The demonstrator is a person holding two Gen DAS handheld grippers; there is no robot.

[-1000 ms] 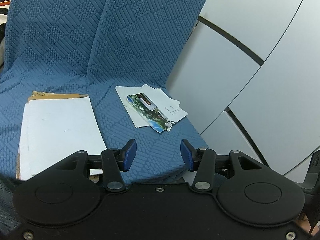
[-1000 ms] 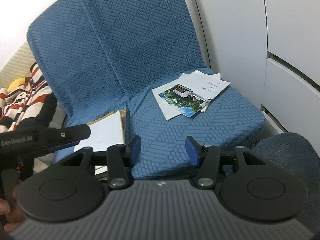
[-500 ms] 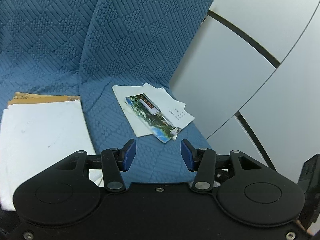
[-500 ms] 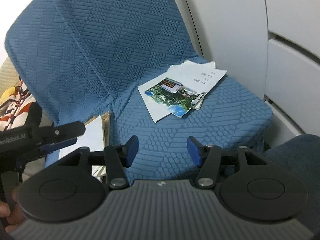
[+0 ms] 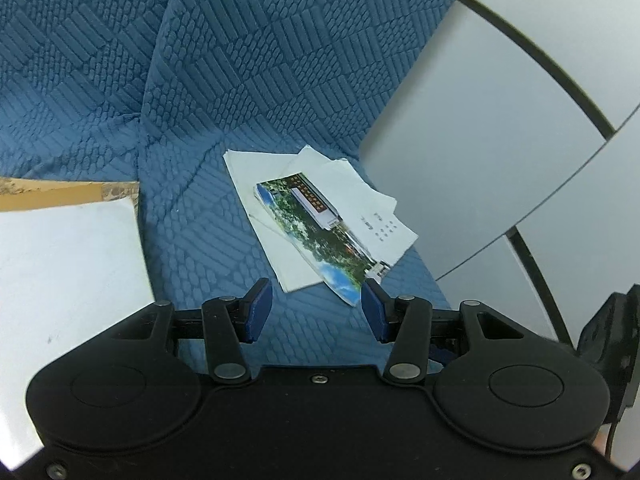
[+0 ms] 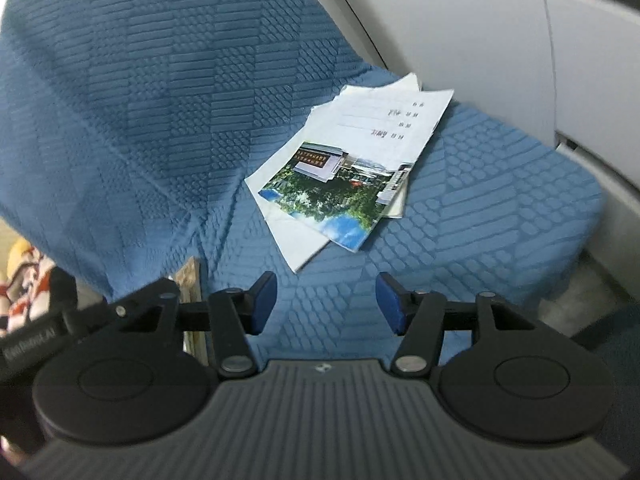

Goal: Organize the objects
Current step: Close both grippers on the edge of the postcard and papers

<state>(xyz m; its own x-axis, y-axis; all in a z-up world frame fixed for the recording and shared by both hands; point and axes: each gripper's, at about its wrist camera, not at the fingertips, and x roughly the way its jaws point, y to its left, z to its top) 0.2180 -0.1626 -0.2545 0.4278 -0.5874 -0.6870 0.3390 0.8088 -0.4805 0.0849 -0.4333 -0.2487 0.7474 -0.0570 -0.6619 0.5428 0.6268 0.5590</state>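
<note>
Paper pile lies just ahead of both spread-apart tongs.

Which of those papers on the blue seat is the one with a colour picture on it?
The photo booklet, lying on top of the loose pile; the white sheets beneath it carry only small print or are blank.

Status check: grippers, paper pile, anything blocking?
Left gripper open, empty. Right gripper open, empty. Loose paper pile untouched on blue seat, photo booklet on top. Path unobstructed.
</note>
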